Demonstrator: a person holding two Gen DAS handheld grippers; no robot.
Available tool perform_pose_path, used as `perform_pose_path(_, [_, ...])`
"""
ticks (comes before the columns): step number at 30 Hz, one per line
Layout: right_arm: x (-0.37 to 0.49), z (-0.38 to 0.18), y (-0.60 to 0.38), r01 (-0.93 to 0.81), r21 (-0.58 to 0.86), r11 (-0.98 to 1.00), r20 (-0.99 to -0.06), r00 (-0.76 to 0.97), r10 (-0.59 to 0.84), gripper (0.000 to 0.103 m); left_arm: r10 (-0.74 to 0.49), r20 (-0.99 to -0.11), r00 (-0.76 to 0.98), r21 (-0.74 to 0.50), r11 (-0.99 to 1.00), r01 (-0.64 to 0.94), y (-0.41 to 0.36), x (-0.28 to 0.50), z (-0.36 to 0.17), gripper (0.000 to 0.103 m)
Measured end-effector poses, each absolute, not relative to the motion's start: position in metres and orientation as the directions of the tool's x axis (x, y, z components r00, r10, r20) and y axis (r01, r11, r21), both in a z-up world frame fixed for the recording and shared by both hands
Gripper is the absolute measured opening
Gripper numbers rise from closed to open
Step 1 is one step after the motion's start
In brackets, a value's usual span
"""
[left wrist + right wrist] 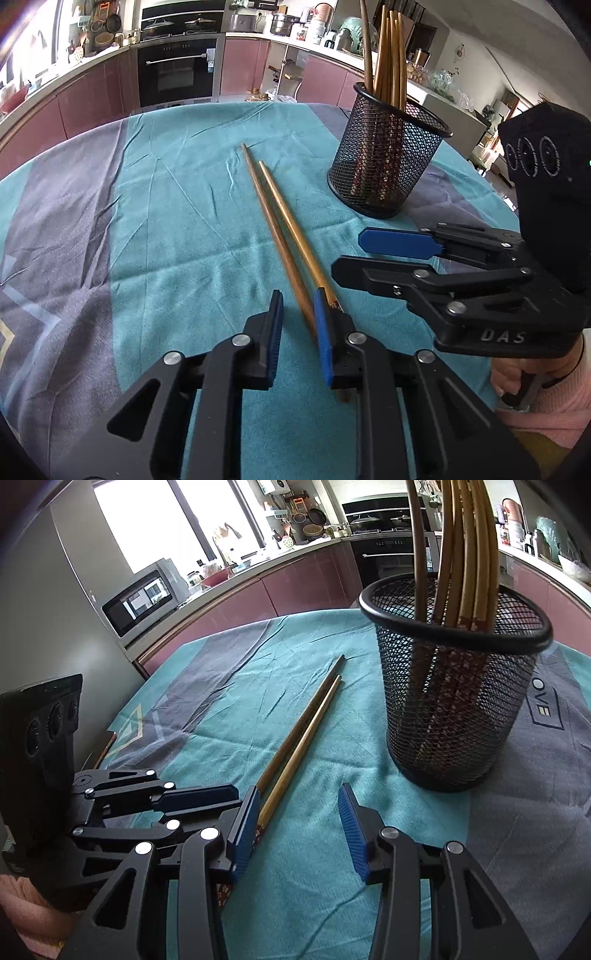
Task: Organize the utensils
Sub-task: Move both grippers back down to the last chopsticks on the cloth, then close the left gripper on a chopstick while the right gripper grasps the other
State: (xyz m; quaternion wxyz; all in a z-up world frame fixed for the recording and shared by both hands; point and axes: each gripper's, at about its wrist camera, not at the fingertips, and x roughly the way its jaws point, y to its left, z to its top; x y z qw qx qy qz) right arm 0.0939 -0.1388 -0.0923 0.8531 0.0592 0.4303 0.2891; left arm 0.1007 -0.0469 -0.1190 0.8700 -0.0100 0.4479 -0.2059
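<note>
Two loose wooden chopsticks lie side by side on the teal cloth, a darker one [274,229] [300,722] and a lighter one [295,229] [302,744]. My left gripper [298,295] straddles the near end of the darker chopstick, which lies against the right pad; a gap shows to the left pad, so it is open. The lighter chopstick runs just outside that right finger. My right gripper [300,790] [354,254] stands open and wide, its left finger over the chopsticks' patterned ends. A black mesh cup [384,162] [454,720] holds several upright chopsticks [388,55] [461,554].
The table wears a teal and grey cloth [177,192] [229,701]. The left gripper [207,806] crowds against the right one at the near end of the chopsticks. A hand in a pink sleeve [546,398] holds the right gripper. Kitchen counters and an oven [177,70] stand beyond.
</note>
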Motion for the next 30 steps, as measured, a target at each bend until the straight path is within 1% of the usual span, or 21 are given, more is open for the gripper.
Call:
perform_pose_path(3, [0.098, -0.093, -0.135, -0.441, 0.344, 0.829, -0.705, 0.462, 0.538, 0.041, -0.365, -0.776, 0.514, -0.202, 0.916, 0.346, -0.047, 0.1, -0.12, 0.018])
perform_pose_path(4, [0.1, -0.094, -0.134, -0.44, 0.34, 0.831, -0.708, 0.462, 0.534, 0.041, -0.368, -0.776, 0.512, -0.207, 0.916, 0.344, -0.047, 0.1, -0.12, 0.016])
perform_pose_path(5, [0.101, -0.094, -0.132, -0.438, 0.335, 0.834, -0.711, 0.464, 0.529, 0.04, -0.374, -0.776, 0.508, -0.215, 0.914, 0.344, -0.047, 0.099, -0.12, 0.012])
perform_pose_path(7, [0.103, -0.094, -0.129, -0.438, 0.319, 0.84, -0.717, 0.468, 0.516, 0.038, -0.396, -0.774, 0.494, -0.243, 0.906, 0.346, -0.046, 0.099, -0.12, 0.009])
perform_pose_path(10, [0.107, -0.094, -0.121, -0.436, 0.284, 0.854, -0.731, 0.478, 0.487, 0.032, -0.406, -0.772, 0.489, -0.26, 0.904, 0.34, -0.046, 0.096, -0.122, 0.009])
perform_pose_path(15, [0.109, -0.094, -0.112, -0.446, 0.237, 0.863, -0.747, 0.485, 0.455, 0.028, -0.422, -0.77, 0.479, -0.288, 0.899, 0.33, -0.043, 0.095, -0.124, 0.009])
perform_pose_path(16, [0.109, -0.093, -0.112, -0.445, 0.232, 0.865, -0.749, 0.486, 0.451, 0.025, -0.425, -0.769, 0.477, -0.292, 0.898, 0.329, -0.042, 0.095, -0.124, 0.009])
perform_pose_path(19, [0.111, -0.094, -0.116, -0.43, 0.227, 0.874, -0.756, 0.487, 0.436, 0.014, -0.432, -0.771, 0.468, -0.3, 0.894, 0.332, -0.041, 0.093, -0.125, 0.009])
perform_pose_path(20, [0.111, -0.094, -0.119, -0.423, 0.229, 0.877, -0.758, 0.487, 0.433, 0.013, -0.435, -0.771, 0.464, -0.302, 0.893, 0.335, -0.041, 0.093, -0.125, 0.009])
perform_pose_path(24, [0.111, -0.094, -0.126, -0.407, 0.235, 0.883, -0.761, 0.488, 0.428, 0.013, -0.459, -0.77, 0.444, -0.331, 0.881, 0.338, -0.039, 0.095, -0.126, 0.012])
perform_pose_path(27, [0.112, -0.094, -0.129, -0.4, 0.234, 0.886, -0.762, 0.491, 0.423, 0.014, -0.437, -0.771, 0.463, -0.309, 0.893, 0.328, -0.037, 0.102, -0.124, 0.013])
perform_pose_path(30, [0.113, -0.095, -0.13, -0.395, 0.235, 0.888, -0.762, 0.492, 0.42, 0.014, -0.408, -0.771, 0.489, -0.279, 0.907, 0.316, -0.035, 0.112, -0.121, 0.018])
